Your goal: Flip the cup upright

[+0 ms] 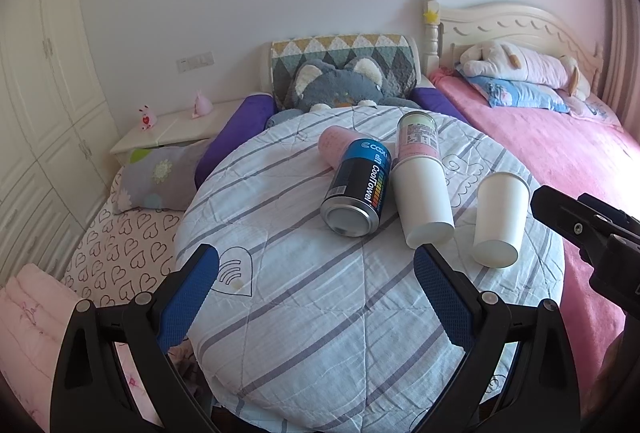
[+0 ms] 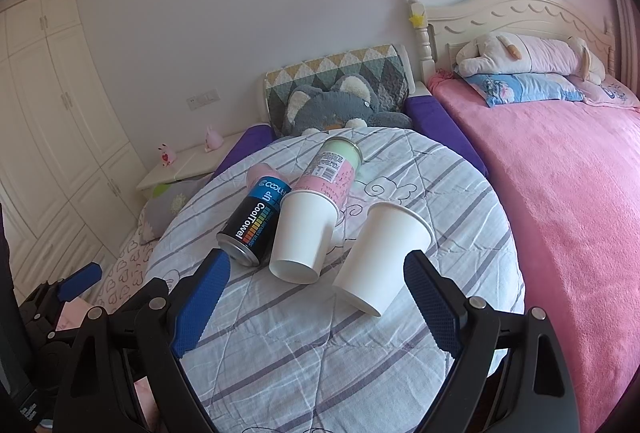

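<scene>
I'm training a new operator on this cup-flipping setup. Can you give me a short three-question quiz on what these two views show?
1. True or false: the right gripper holds a white cup.
2. How many white paper cups lie on the round table?
3. What lies directly left of the left cup? A) pillow B) CoolTowel can C) plush

Key: 1. False, its jaws are open. 2. Two, including the right cup. 3. B

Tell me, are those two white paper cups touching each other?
Apart. The left wrist view shows striped cloth between the left cup and the right cup; the right wrist view shows the same gap.
</scene>
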`<state>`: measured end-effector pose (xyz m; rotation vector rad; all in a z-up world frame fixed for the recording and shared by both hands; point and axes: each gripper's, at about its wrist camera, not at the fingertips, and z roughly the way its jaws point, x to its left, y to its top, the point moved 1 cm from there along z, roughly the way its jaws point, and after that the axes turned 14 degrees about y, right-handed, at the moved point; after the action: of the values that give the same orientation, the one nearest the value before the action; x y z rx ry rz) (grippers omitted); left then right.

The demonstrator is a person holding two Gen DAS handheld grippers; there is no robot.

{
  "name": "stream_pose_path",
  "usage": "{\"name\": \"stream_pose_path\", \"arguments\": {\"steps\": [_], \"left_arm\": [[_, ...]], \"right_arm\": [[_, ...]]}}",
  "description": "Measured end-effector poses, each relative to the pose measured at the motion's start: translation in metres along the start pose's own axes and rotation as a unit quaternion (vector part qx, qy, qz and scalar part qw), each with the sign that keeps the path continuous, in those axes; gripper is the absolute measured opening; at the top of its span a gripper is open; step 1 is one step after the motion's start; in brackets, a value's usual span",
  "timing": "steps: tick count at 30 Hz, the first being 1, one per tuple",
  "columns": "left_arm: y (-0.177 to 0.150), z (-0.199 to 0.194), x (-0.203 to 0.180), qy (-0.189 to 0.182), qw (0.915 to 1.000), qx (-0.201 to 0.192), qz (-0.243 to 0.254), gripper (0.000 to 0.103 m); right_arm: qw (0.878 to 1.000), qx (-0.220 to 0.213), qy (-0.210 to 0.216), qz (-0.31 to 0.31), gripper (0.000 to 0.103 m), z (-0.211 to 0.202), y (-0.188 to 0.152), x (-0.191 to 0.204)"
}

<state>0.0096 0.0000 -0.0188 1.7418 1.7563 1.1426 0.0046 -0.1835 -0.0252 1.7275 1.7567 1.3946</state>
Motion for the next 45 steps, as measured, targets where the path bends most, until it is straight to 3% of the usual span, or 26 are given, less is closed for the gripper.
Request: {"name": "stream_pose_path", "arguments": {"steps": [37, 45], "left_arm": [[0.008, 0.010, -0.021, -0.022, 0.9993, 0.025, 0.015, 0.099], [0.018, 0.023, -0.024, -0.031, 0.9988, 0.035, 0.015, 0.099]], "right_arm": [[1.000, 0.001, -0.019, 0.022, 0.090, -0.004, 0.003, -0.024], [0.999, 0.010, -0.011, 0.037, 0.090, 0.010, 0.016, -0.033]]}}
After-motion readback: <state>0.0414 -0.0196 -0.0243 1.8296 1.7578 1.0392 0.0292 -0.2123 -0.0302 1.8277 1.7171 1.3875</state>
